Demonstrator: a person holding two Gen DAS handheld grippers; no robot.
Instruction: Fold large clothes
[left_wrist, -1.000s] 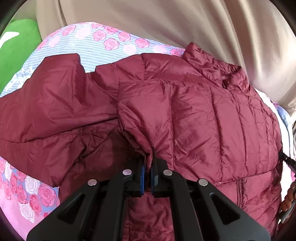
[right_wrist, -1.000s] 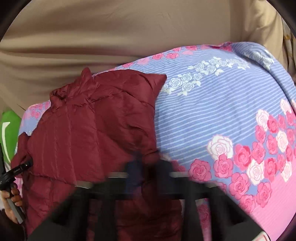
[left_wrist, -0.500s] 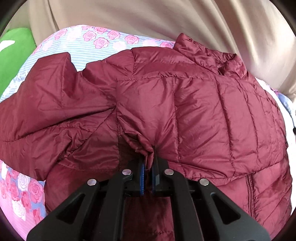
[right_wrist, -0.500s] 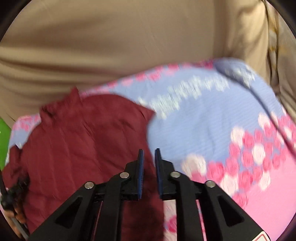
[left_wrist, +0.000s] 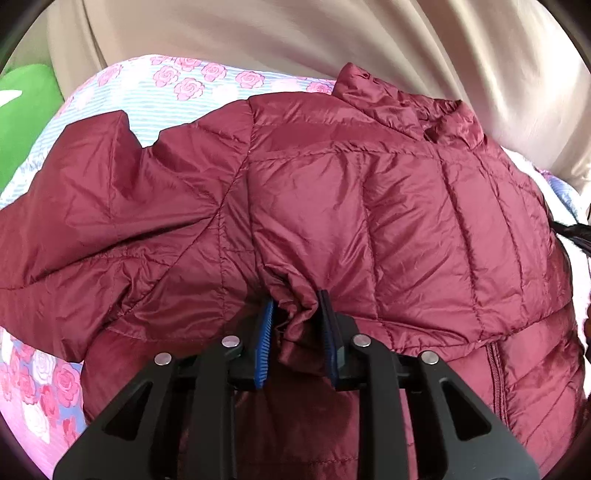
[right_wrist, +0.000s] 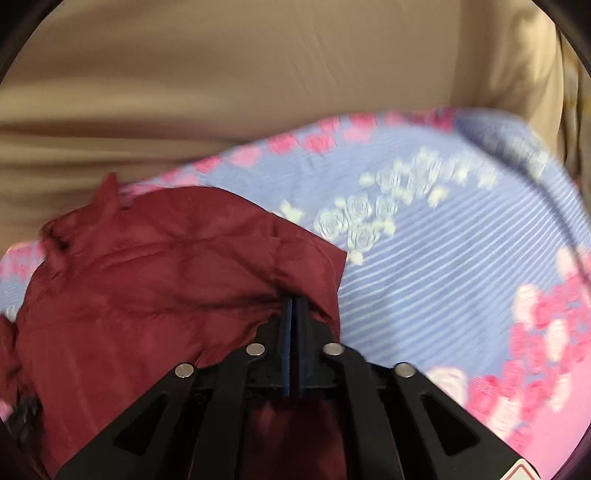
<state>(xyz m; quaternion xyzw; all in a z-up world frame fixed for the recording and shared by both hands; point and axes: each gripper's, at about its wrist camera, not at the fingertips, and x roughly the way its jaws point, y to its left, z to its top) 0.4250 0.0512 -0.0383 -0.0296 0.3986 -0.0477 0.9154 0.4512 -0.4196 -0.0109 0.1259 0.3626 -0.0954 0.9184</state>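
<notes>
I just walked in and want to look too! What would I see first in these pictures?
First, a big puffy dark red jacket spread over a bed sheet with pink roses and blue stripes. At the bottom of the left wrist view, the left gripper is open, with a bunched sleeve cuff between its blue pads. In the right wrist view, the right gripper is shut at the jacket's edge.

No legible txt anywhere.

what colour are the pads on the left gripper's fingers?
Blue, ribbed pads on black fingers; clearest in the left wrist view.
</notes>
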